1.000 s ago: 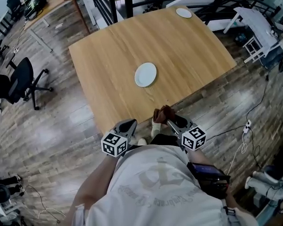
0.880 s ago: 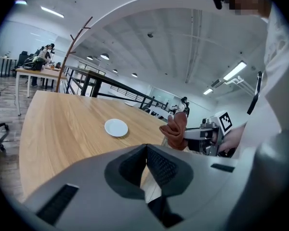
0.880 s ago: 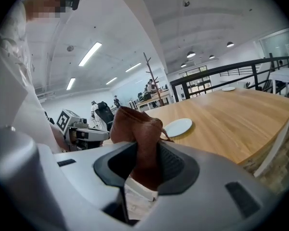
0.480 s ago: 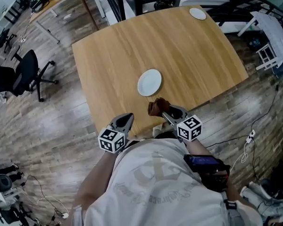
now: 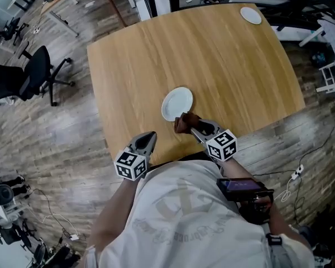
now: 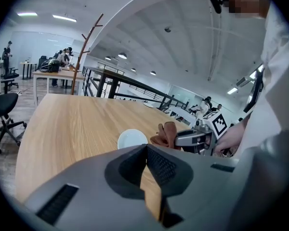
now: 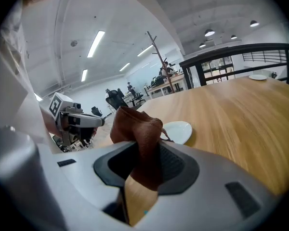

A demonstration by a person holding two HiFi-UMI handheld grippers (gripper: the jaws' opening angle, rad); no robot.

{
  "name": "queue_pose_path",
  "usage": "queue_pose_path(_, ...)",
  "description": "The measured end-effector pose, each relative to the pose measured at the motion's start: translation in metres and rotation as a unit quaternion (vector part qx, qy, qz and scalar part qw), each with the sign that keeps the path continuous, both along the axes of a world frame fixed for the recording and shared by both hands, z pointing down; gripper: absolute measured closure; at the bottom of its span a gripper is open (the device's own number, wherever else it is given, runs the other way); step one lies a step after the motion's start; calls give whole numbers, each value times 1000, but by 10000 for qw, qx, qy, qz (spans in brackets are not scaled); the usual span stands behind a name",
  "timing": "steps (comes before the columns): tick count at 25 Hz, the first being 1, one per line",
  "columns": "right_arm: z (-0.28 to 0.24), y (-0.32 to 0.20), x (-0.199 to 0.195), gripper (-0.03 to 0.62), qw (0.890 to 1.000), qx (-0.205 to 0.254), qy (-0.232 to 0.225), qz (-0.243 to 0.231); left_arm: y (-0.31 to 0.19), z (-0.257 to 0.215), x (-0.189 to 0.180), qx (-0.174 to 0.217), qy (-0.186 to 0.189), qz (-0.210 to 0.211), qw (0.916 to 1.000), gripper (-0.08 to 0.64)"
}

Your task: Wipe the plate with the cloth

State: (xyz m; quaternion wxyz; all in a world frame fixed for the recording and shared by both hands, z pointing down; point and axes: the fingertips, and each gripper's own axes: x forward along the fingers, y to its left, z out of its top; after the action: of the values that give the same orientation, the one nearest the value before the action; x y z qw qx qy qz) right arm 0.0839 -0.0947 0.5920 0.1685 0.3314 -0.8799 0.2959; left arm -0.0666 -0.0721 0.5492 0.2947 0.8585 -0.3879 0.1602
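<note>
Fingers of right gripper [image 5: 193,128] pinch cloth [image 5: 183,122]; left gripper [image 5: 149,137] pressed together, empty | cloth has advanced beside plate [image 5: 177,103], mid-frame | wiping likely next

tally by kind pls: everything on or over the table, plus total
Plates: 2, the near plate and the far plate
Cloth: 1, the brown cloth, clamped in the right gripper
Grippers: 2, right gripper and left gripper, which holds nothing
Total: 5

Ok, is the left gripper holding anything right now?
No, the left gripper has its jaws shut tip to tip with nothing between them; the cloth is clamped in the right gripper.
</note>
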Motion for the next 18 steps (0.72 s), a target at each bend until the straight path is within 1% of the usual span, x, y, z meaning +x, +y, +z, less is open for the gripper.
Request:
queue_pose_path(6, 19, -16, -13, 463, 9983, -68, 236, -527, -6, 7, 1, -164, -46, -172, 9997, 548)
queue_pose_path(10, 28, -20, -26, 463, 9958, -42, 442, -798, -4, 11, -6, -248, -56, -262, 9993, 548)
queue_pose_path(15, 46, -19, -39, 463, 9884, 1, 959, -1179, -2, 14, -16, -294, -11, -318, 9991, 548)
queue_pose_path(18, 58, -19, -45, 463, 9832, -92, 1252, -1326, 0, 17, -23, -329, 15, -326, 9989, 548)
